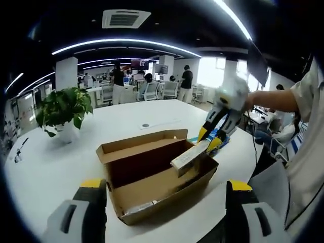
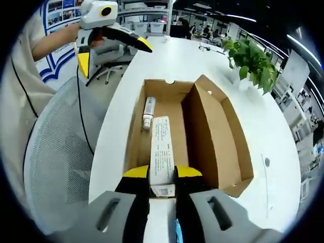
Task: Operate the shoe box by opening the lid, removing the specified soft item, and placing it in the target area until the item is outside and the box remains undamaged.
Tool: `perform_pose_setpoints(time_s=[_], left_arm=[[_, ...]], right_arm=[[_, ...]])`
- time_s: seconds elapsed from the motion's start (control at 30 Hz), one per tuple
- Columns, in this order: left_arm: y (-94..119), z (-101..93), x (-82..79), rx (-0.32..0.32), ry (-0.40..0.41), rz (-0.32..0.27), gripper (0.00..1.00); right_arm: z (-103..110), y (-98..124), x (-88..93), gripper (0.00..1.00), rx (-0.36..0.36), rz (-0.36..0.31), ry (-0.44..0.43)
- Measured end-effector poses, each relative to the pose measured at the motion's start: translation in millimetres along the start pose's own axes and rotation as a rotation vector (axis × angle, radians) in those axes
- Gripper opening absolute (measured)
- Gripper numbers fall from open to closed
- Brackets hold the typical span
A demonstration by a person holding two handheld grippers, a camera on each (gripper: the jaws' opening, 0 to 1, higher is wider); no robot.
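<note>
An open brown cardboard shoe box (image 1: 132,195) (image 2: 230,126) lies on the white table, its lid folded back. A long white printed packet (image 1: 189,157) (image 2: 162,152) slants up out of the box over its near wall. My right gripper (image 2: 162,173) (image 1: 208,140) is shut on the packet's near end. A small white tube (image 2: 148,112) lies on the box floor beyond it. In the left gripper view, my left gripper (image 1: 166,186) stands open and wide apart in front of the box, holding nothing. The right gripper view has it (image 2: 114,54) raised past the box's far end.
A potted green plant (image 1: 63,109) (image 2: 253,61) stands on the white table (image 1: 152,114) (image 2: 283,152) beyond the box. A grey mesh office chair (image 2: 55,152) sits close to the table edge. A person's arm (image 1: 276,98) holds each gripper. People and desks fill the far room.
</note>
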State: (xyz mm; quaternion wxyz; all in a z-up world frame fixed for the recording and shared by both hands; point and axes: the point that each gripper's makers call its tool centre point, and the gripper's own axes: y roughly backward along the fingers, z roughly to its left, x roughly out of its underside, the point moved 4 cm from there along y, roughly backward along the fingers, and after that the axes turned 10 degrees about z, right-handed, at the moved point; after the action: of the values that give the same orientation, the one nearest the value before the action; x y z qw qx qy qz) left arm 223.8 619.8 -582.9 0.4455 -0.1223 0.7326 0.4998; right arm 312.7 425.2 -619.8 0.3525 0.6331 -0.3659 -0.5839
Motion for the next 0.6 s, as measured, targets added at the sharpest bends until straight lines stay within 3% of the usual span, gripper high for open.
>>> perform_pose_setpoints(time_s=[0.33, 0.6], left_arm=[[-0.8, -2.1, 2.0, -0.001, -0.001, 0.003, 1.0], [-4.3, -5.6, 4.5, 0.008, -0.004, 0.01, 1.0]], right_arm=[[-7.2, 31.2, 4.1, 0.15, 0.017, -0.046, 0.002], [-17.7, 55.8, 17.3, 0.15, 0.045, -0.07, -0.012]])
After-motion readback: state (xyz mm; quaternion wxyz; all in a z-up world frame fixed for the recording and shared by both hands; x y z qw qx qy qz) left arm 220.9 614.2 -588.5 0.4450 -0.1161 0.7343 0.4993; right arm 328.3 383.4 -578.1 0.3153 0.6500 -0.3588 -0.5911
